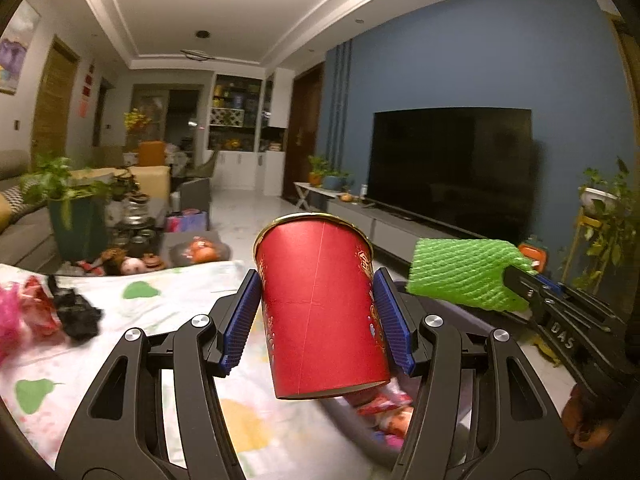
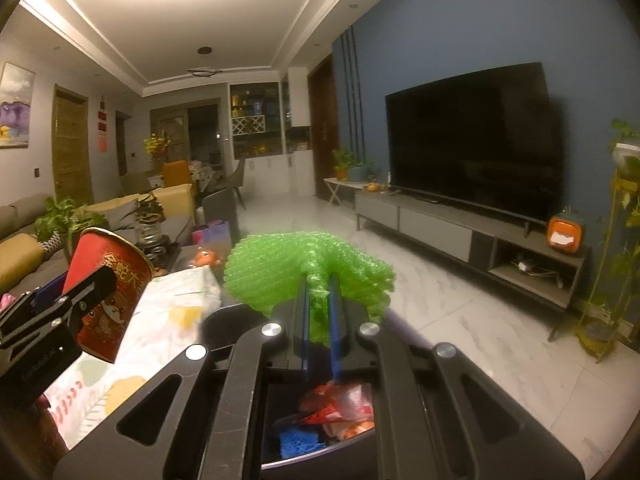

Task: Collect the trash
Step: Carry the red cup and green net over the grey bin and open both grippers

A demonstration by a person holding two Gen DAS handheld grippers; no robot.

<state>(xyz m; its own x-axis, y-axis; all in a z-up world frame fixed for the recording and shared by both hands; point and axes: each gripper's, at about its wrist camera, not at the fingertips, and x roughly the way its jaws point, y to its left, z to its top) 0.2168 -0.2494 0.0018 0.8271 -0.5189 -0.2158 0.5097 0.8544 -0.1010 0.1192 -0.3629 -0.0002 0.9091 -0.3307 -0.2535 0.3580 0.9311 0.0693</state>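
- Clamping the red paper cup point(image 1: 320, 308) between its blue pads, the left tool point(image 1: 318, 316) is holding it above the table point(image 1: 168, 312).
- Pinching the green foam net point(image 2: 308, 276) nearly shut, the right tool point(image 2: 320, 320) is hanging over the dark bin point(image 2: 320, 420), probably for dropping.

open floor point(image 2: 400, 240) ahead; table clutter point(image 1: 76, 316) crowds the left side.

The paper cup point(image 1: 320, 304) is red with a gold rim and gold lettering. The foam net point(image 2: 308, 276) is bright green. The tablecloth point(image 1: 160, 320) is white with green and yellow shapes, possibly fruit.
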